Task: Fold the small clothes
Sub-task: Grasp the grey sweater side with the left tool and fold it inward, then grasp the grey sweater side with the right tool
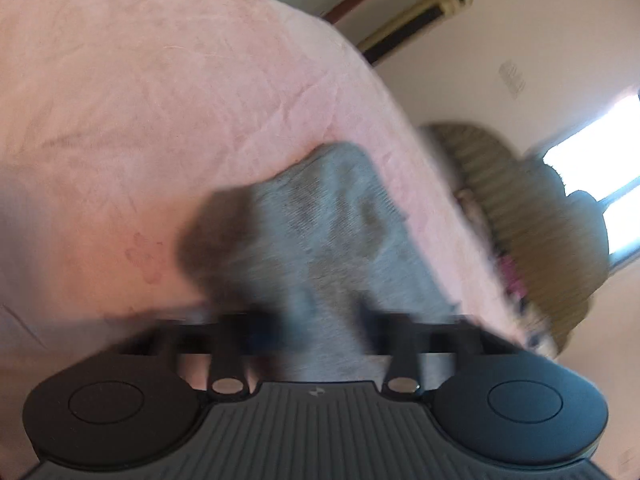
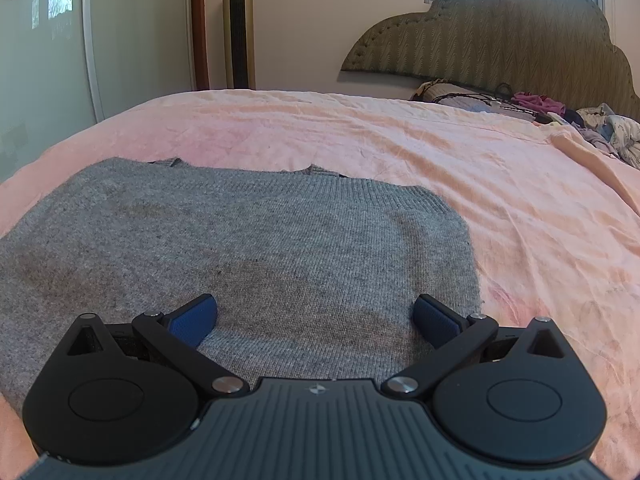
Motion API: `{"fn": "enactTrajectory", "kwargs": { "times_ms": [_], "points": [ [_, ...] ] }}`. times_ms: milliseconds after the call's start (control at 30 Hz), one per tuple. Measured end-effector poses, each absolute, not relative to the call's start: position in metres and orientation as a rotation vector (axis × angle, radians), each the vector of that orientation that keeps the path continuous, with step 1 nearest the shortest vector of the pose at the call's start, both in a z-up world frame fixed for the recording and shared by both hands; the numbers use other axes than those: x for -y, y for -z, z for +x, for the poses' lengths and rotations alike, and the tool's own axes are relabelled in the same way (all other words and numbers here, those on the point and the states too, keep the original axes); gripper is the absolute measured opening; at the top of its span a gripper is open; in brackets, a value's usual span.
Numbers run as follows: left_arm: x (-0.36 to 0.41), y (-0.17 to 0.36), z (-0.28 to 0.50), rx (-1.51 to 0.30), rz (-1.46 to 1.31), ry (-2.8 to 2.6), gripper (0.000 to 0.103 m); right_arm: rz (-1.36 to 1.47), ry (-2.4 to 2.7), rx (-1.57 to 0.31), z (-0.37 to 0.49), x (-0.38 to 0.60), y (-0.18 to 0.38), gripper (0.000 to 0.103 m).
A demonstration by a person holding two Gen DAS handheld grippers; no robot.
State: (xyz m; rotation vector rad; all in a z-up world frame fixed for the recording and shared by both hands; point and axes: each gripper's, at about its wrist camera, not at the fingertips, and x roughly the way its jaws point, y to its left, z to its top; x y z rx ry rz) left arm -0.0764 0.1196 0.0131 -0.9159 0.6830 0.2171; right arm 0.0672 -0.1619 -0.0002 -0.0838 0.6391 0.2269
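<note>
A grey knitted sweater [image 2: 256,240] lies spread on the pink bedsheet [image 2: 460,168]. My right gripper [image 2: 316,316] is open, its blue pads [image 2: 192,320] low over the sweater's near part, holding nothing. In the blurred, tilted left wrist view, my left gripper [image 1: 316,320] is closed on a part of the grey sweater [image 1: 328,224], which is lifted off the pink sheet [image 1: 140,100] and hangs forward from between the fingers. The left fingertips are smeared by motion blur.
An olive padded headboard [image 2: 500,36] stands at the bed's far right, with a heap of mixed clothes [image 2: 592,124] below it. A gold tower fan [image 2: 239,24] and a white wardrobe [image 2: 44,40] stand beyond the bed's far edge.
</note>
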Motion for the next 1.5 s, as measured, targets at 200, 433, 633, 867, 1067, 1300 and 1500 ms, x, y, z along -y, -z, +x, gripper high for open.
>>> {"fn": "enactTrajectory", "kwargs": {
  "times_ms": [200,433,633,867,1067,1300,1500],
  "points": [
    [-0.073,-0.05,-0.055,-0.614,-0.547,-0.194,0.008,-0.067,-0.231,-0.637,0.067,0.164,0.0,0.103],
    [0.065,-0.03,-0.062,-0.69,0.048,0.291,0.008,0.285,-0.352,-0.674,0.074,0.208,-0.022,0.103],
    [0.059,-0.023,-0.071,-0.632,0.084,0.188,0.008,0.57,-0.59,-0.771,0.111,0.223,-0.047,0.103],
    [-0.005,-0.041,-0.092,-0.521,-0.109,0.051,0.02,0.371,-0.798,-0.895,0.137,0.125,-0.064,0.103],
    [-0.058,-0.027,-0.103,-0.487,-0.257,-0.178,0.071,0.077,-0.786,-0.963,0.137,0.049,-0.045,0.089],
    [-0.108,-0.016,-0.107,-0.491,-0.541,-0.321,0.084,0.115,-0.834,-0.964,0.141,0.032,-0.037,0.017],
    [-0.104,-0.018,-0.106,-0.491,-0.499,-0.287,0.084,0.312,-0.835,-0.754,0.114,0.12,-0.095,0.017]
  ]
}}
